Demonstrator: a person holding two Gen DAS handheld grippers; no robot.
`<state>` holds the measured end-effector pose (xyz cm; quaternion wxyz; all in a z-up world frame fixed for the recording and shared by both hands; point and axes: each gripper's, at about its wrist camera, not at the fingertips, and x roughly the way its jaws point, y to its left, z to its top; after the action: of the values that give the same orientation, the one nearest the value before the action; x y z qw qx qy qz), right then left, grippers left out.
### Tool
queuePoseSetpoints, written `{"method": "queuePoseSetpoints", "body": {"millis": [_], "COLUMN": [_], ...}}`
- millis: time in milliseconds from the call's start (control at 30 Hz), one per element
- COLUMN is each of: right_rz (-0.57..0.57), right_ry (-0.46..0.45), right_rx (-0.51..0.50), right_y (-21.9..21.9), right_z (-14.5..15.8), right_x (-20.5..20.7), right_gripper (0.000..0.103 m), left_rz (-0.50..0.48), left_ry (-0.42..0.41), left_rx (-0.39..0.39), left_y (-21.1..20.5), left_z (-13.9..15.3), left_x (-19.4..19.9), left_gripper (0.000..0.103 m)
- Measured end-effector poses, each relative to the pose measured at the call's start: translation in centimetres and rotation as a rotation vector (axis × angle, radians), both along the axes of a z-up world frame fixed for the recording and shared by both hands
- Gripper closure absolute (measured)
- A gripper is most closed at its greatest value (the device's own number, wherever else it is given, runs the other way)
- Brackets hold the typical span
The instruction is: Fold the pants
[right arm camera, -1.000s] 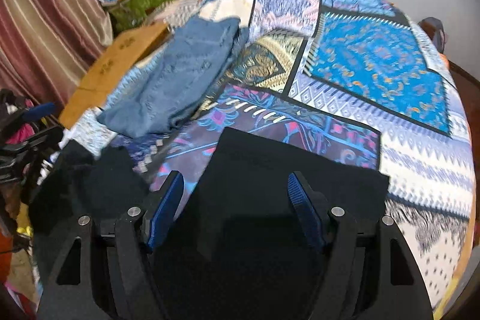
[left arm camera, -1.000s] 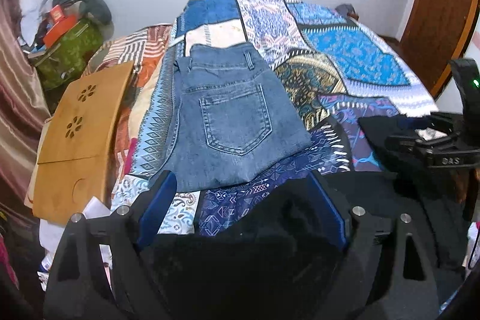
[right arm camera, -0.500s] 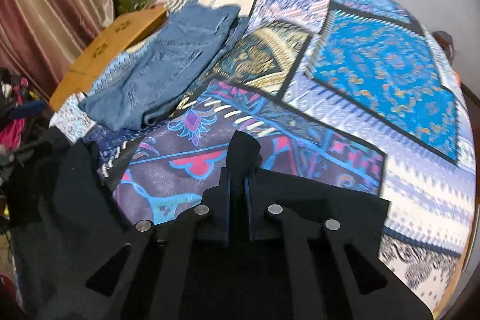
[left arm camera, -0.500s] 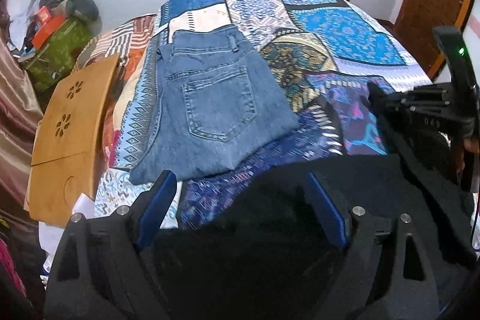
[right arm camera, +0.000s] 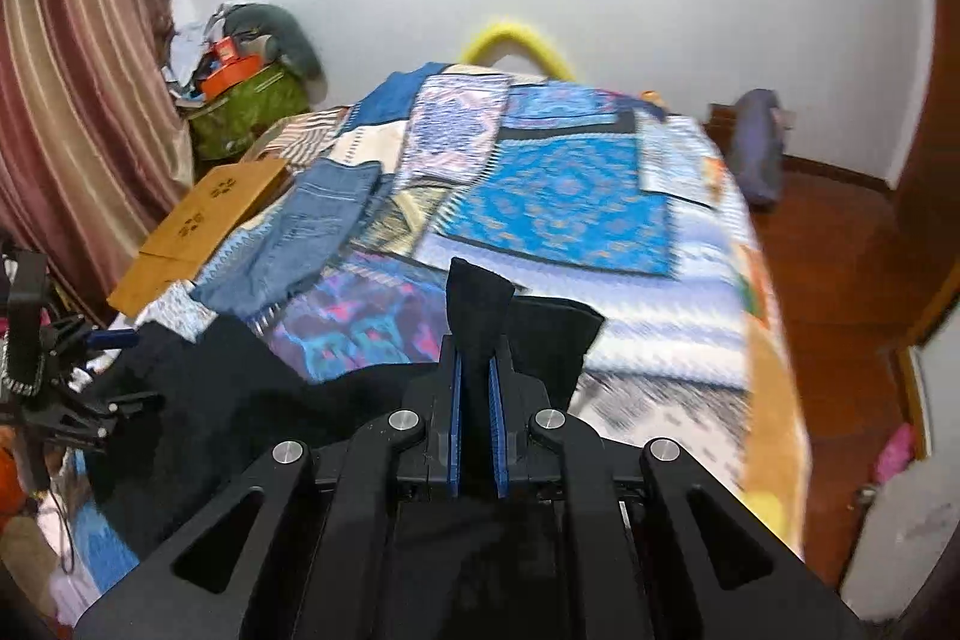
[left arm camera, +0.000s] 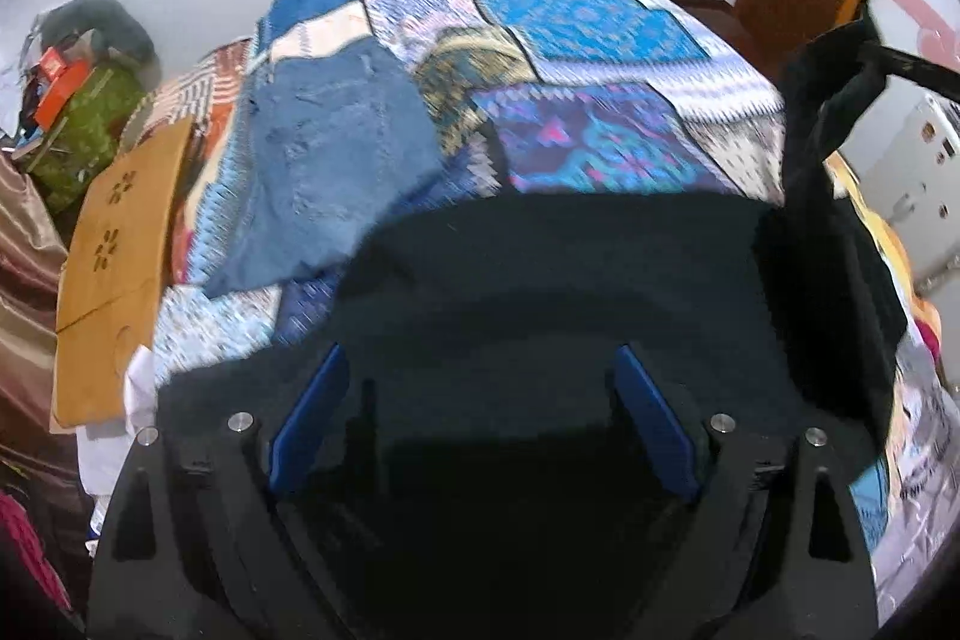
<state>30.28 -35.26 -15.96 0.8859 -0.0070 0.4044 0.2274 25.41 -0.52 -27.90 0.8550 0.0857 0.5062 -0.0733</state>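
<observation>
Right tool [right arm camera: 477, 388] clamped on a pinch of the black pants [right arm camera: 240, 400], left tool [left arm camera: 480, 424] gaping wide above the cloth, gripping nothing; best close left on the matching edge before lifting evenly.

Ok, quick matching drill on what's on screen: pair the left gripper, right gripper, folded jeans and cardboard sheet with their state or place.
Things:
1. left gripper
2. right gripper
3. folded jeans
4. cardboard sheet

States or places:
A. lying at the bed's edge by the curtain
B. jaws wide apart above the black pants
C. clamped on a pinch of black fabric
D. lying flat on the patchwork bedspread

Pairs: 1-B, 2-C, 3-D, 4-A
</observation>
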Motion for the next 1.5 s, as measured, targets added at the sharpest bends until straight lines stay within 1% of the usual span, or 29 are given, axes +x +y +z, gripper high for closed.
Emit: {"method": "queuePoseSetpoints", "body": {"millis": [100, 167, 233, 300, 400, 433, 500, 567, 633, 667, 700, 767, 833, 867, 1000, 1067, 1200, 1233, 1267, 1300, 1367, 1433, 1500], "right_rz": [-0.036, -0.067, -0.091, -0.126, -0.175, -0.185, -0.215, -0.241, -0.257, -0.265, -0.275, -0.294, -0.299, -0.301, -0.306, -0.314, -0.308, -0.304, -0.303, -0.303, -0.290, -0.284, -0.283], "right_ry": [-0.002, 0.016, 0.038, 0.073, 0.144, 0.164, 0.219, 0.262, 0.258, 0.246, 0.229, 0.190, 0.167, 0.171, 0.244, 0.301, 0.364, 0.369, 0.352, 0.334, 0.296, 0.241, 0.171], "right_rx": [0.003, 0.013, 0.008, -0.001, 0.025, 0.030, 0.022, 0.002, 0.010, 0.017, 0.025, 0.038, 0.049, 0.053, 0.095, 0.101, 0.202, 0.231, 0.255, 0.252, 0.235, 0.221, 0.169], "right_y": [-2.5, -4.3, -5.5, -6.7, -8.1, -8.5, -9.3, -10.1, -11.0, -11.3, -11.7, -12.3, -12.6, -12.6, -12.7, -12.7, -13.1, -13.2, -13.2, -13.1, -12.8, -12.5, -12.1], "right_z": [-0.2, -1.1, -2.4, -4.4, -7.3, -7.8, -9.4, -10.3, -9.9, -9.6, -9.3, -8.5, -8.3, -8.5, -10.8, -12.5, -14.5, -14.5, -14.4, -14.2, -13.6, -12.7, -11.8], "right_x": [-2.9, -5.3, -7.4, -9.6, -11.8, -12.3, -13.2, -13.6, -13.6, -13.7, -13.6, -12.7, -11.3, -10.9, -8.0, -6.7, -5.7, -5.7, -5.7, -5.7, -5.7, -5.7, -5.8], "right_gripper": [0.096, 0.096, 0.095, 0.094, 0.091, 0.089, 0.077, 0.071, 0.070, 0.067, 0.060, 0.052, 0.051, 0.051, 0.051, 0.051, 0.052, 0.055, 0.065, 0.072, 0.079, 0.081, 0.084], "left_rz": [-0.018, -0.028, -0.023, -0.007, 0.020, 0.029, 0.043, 0.055, 0.063, 0.067, 0.072, 0.083, 0.099, 0.103, 0.116, 0.121, 0.120, 0.117, 0.115, 0.112, 0.103, 0.094, 0.087], "left_ry": [0.019, 0.012, 0.012, 0.023, 0.028, 0.032, 0.039, 0.046, 0.031, 0.016, -0.006, -0.029, -0.051, -0.057, -0.049, -0.027, 0.000, 0.000, -0.002, -0.006, -0.013, -0.021, -0.034], "left_rx": [0.021, 0.050, 0.052, 0.039, 0.013, 0.001, -0.016, -0.015, 0.002, 0.014, 0.026, 0.024, 0.017, 0.021, 0.051, 0.041, 0.053, 0.056, 0.061, 0.066, 0.073, 0.082, 0.088], "left_y": [-1.5, -2.2, -2.4, -2.2, -1.7, -1.5, -1.2, -1.1, -1.1, -1.0, -1.0, -0.7, -0.3, -0.3, -0.1, 0.0, -0.3, -0.5, -0.6, -0.8, -1.1, -1.4, -1.6], "left_z": [-1.0, -1.4, -1.7, -2.1, -2.3, -2.4, -2.5, -2.3, -1.9, -1.5, -0.9, -0.1, 0.6, 0.7, 0.2, -0.4, -1.7, -1.9, -1.9, -1.9, -1.8, -1.6, -1.2], "left_x": [-1.7, -2.7, -3.5, -3.9, -4.2, -4.3, -4.3, -4.3, -4.3, -4.3, -4.3, -4.1, -3.8, -3.7, -2.8, -2.4, -2.2, -2.2, -2.2, -2.2, -2.2, -2.2, -2.2], "left_gripper": [0.013, 0.012, 0.011, 0.009, 0.006, 0.006, 0.006, 0.006, 0.006, 0.006, 0.006, 0.006, 0.006, 0.006, 0.006, 0.006, 0.006, 0.006, 0.006, 0.006, 0.006, 0.006, 0.006]}}
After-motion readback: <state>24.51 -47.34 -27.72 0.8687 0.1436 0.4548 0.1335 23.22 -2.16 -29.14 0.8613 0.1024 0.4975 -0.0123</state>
